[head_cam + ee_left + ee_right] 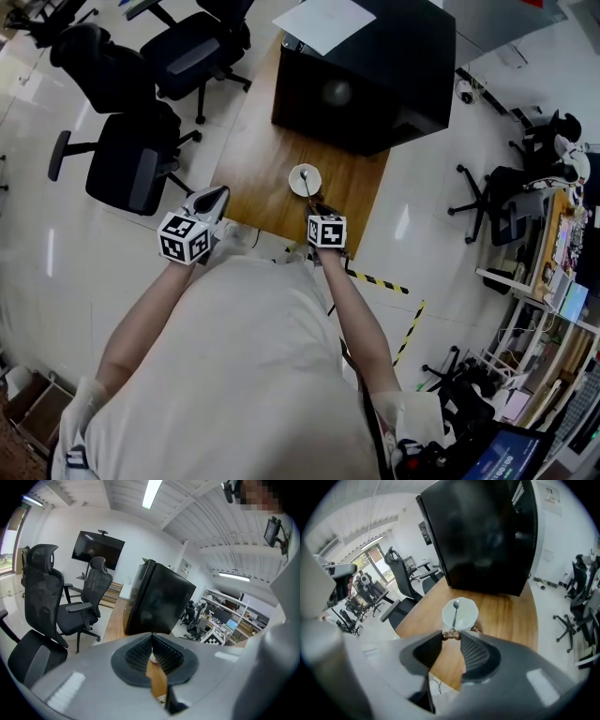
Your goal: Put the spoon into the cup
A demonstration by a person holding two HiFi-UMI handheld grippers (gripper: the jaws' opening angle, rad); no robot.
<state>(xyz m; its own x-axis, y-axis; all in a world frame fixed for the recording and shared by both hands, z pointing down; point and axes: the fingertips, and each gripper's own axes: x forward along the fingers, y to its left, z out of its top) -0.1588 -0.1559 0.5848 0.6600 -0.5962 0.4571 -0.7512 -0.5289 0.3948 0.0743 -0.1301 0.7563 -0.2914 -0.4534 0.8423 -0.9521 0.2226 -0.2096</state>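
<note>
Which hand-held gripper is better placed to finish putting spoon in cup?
Right. The right hand-held gripper holds the spoon by its handle, bowl end already in the cup. The left hand-held gripper is shut, empty, off by the table edge.

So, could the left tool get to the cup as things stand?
Probably yes: bare table lies between the left tool and the cup. The right tool, gripping the spoon, crowds only the cup's near side.

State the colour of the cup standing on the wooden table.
The cup is white; the right gripper view shows it best.
</note>
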